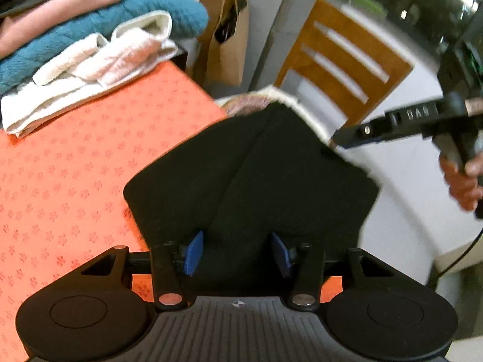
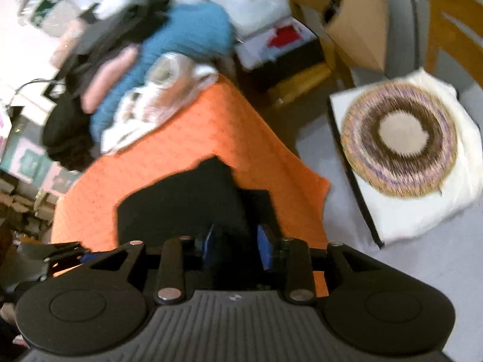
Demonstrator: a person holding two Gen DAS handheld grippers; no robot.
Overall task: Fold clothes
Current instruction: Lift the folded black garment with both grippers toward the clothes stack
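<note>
Orange patterned tablecloth (image 1: 75,163) carries my limp, light folded black garment (image 1: 241,175); left gripper (image 1: 238,253) and right gripper (image 2: 235,246) both part-open, empty; best pinched at corners.

Cluttered home: laundry pile (image 1: 90,30), chair (image 1: 341,60)

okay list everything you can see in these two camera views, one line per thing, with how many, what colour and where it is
black garment: one, black, lying folded on the orange cloth, between both grippers' fingers
orange cloth: one, orange with a small pattern, covering the table
clothes pile: several pieces, teal, pink, white and dark, at the cloth's far end
paper bag: one, brown, on the floor beyond the table
wooden chair: one, brown, beyond the garment
woven round mat: one, tan, brown and purple, on a white cloth off to the side
left gripper: one, black with blue pads, jaws apart
right gripper: one, black with blue pads, jaws apart
hand: one, holding the right gripper's handle
</note>
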